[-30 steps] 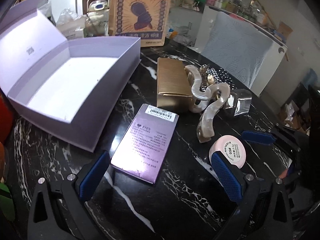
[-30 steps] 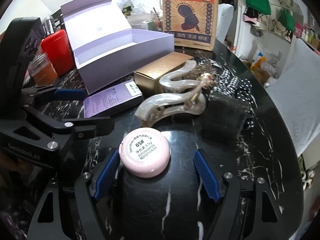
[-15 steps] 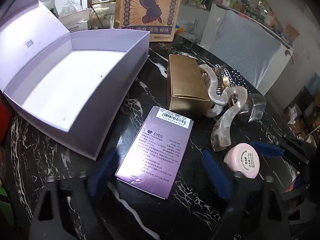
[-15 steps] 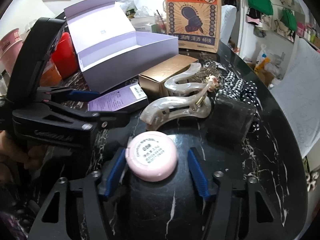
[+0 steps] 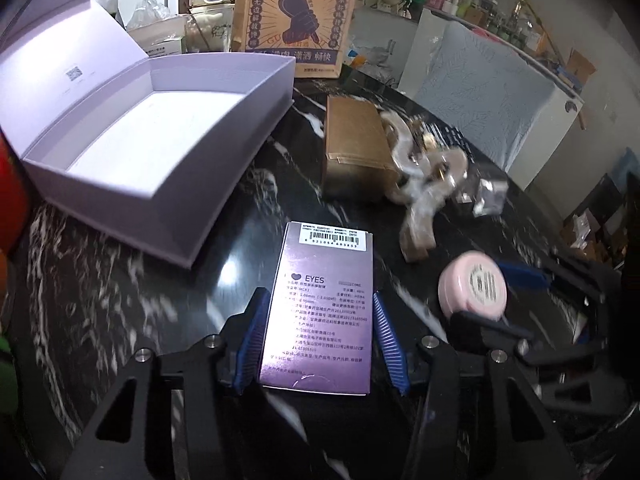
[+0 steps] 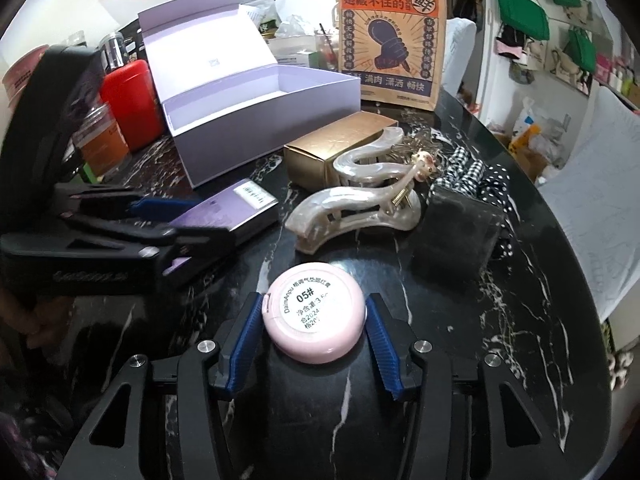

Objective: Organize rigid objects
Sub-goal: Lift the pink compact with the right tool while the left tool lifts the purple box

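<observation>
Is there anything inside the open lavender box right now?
No, the left wrist view shows the lavender box with its lid up and only a bare white floor inside.

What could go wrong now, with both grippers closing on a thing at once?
1. The left gripper is closing on the flat purple box near its end only; lifted so, the box may tilt or slip out.
2. The right gripper is closing on the round pink compact; its curved rim could squirt out of the pads.
3. The two grippers are close together, so they may bump on the way to the open lilac box.
</observation>
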Motion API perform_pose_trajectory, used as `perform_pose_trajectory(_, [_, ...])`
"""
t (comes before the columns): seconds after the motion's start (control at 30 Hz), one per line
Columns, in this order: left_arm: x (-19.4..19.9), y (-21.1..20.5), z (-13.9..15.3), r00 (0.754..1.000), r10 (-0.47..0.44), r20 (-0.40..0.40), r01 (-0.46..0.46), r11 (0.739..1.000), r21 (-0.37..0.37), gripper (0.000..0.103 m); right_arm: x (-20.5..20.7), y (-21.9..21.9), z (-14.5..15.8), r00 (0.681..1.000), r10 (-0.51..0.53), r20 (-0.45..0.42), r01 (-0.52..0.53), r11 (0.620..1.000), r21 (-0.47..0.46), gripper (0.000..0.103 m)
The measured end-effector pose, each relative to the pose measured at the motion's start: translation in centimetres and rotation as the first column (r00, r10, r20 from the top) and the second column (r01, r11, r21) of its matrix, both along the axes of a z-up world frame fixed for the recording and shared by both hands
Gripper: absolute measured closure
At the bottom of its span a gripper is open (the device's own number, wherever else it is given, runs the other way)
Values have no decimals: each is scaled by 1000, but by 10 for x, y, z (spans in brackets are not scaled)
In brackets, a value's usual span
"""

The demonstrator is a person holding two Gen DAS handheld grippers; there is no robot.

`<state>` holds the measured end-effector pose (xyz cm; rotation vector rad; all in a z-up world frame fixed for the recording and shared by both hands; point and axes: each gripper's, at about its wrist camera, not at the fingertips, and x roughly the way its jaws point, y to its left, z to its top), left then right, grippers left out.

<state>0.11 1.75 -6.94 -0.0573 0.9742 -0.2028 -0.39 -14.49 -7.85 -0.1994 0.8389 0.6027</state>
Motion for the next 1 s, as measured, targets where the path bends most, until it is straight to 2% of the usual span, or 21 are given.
perform_pose_trajectory(0.17, [-23, -4, 2, 1000, -13, -23, 14, 1000, 10, 51, -9, -4, 1, 1000, 6, -4, -6, 1000, -12, 52])
perform_pose_trajectory(0.33, [-28, -3, 3, 1000, 1, -25, 0, 1000, 11, 51, -14, -6, 1, 1000, 3, -15, -3, 1000, -1, 51])
perform_pose_trajectory(0.5, [-25, -16, 1, 1000, 0, -6, 1, 991, 134, 49, -15, -2, -1, 1000, -8, -1, 8, 1000, -19, 50])
perform_pose_trajectory(0.6, [-23, -17, 0, 1000, -8, -2, 8, 994, 108, 48, -15, 1, -2, 1000, -11, 6, 11, 1000, -20, 47])
perform_pose_trajectory(0.77, [-23, -16, -1, 1000, 6, 12, -7, 994, 112, 48, -14, 3, -3, 1000, -26, 11, 26, 1000, -17, 49])
perform_pose_trajectory(0.83, [-20, -15, 0, 1000, 22, -1, -22, 994, 105, 52, -14, 3, -3, 999, -37, 11, 37, 999, -25, 52])
perform_pose_trajectory(1.0, [-24, -8, 3, 999, 36, -32, -34, 998, 55, 52, -19, 1, 0, 1000, -16, -11, 16, 1000, 7, 52])
